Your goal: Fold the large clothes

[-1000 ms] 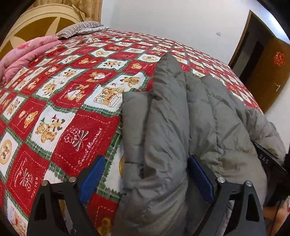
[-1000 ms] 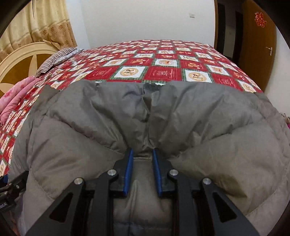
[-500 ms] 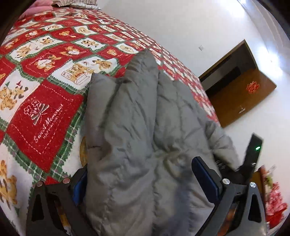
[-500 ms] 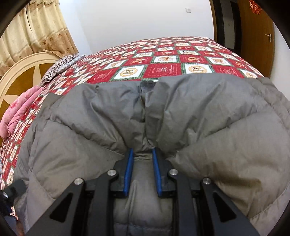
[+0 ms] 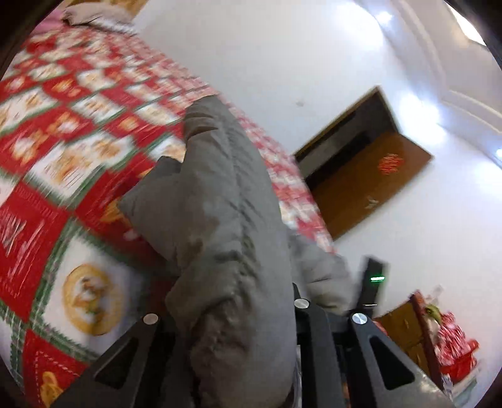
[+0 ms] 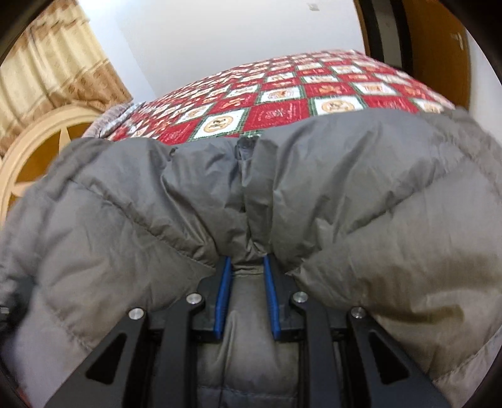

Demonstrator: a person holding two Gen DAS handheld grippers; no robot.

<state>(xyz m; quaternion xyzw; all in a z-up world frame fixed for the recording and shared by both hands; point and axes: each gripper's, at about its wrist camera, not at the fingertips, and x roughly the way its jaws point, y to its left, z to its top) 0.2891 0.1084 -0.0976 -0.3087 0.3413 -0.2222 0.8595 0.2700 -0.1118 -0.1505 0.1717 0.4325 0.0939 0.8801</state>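
A large grey puffer jacket (image 5: pixel 219 219) lies on the bed; it fills the right wrist view (image 6: pixel 360 204). My left gripper (image 5: pixel 232 301) is shut on a thick bunch of the jacket's near edge, and the fabric hides its pads. The jacket rises in a ridge from that grip. My right gripper (image 6: pixel 246 266) is shut on a fold of the jacket, with the blue pads (image 6: pixel 223 298) pinching it. The other gripper's body shows at the right of the left wrist view (image 5: pixel 373 282).
The bed carries a red, white and green Christmas quilt (image 5: pixel 62 157). A pillow (image 5: pixel 91 15) and a round wooden headboard (image 6: pixel 37 150) are at its far end. A brown door (image 5: pixel 370 185) stands beyond the bed. Red items (image 5: pixel 451 345) sit on a cabinet at the right.
My left gripper has closed from wide open onto the jacket's edge and tilted upward, lifting the fabric. My right gripper has kept its grip and risen slightly.
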